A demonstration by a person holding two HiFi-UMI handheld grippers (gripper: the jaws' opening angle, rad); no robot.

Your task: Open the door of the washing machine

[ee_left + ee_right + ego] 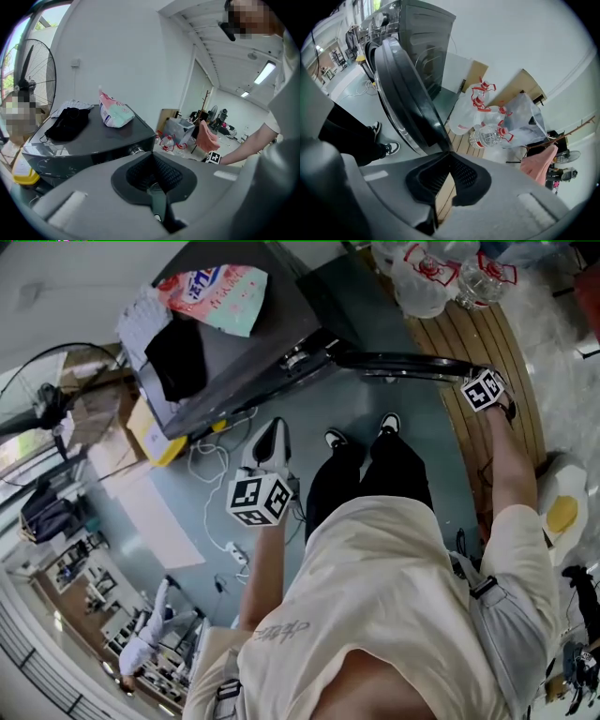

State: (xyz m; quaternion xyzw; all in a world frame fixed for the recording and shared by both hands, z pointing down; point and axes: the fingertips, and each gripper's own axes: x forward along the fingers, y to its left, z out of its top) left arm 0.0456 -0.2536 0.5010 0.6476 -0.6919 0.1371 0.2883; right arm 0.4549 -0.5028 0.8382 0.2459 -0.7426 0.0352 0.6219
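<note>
Reads as a lab or test workshop, not a home. The washing machine (234, 352) stands loose on a bare grey floor (422, 437), with cables (211, 474) and a power strip (236, 554) trailing across it. Pedestal fan (35, 70), cardboard (477, 72) and big water bottles (487, 129) sit around it. Strip lights (265, 72) overhead, cluttered racks (80, 568) in the open hall behind.

The dark grey washing machine (253, 343) is set on the floor, viewed from above. Its round door (412, 365), black-rimmed with a silver inner ring, is swung wide open, standing out from the front.
</note>
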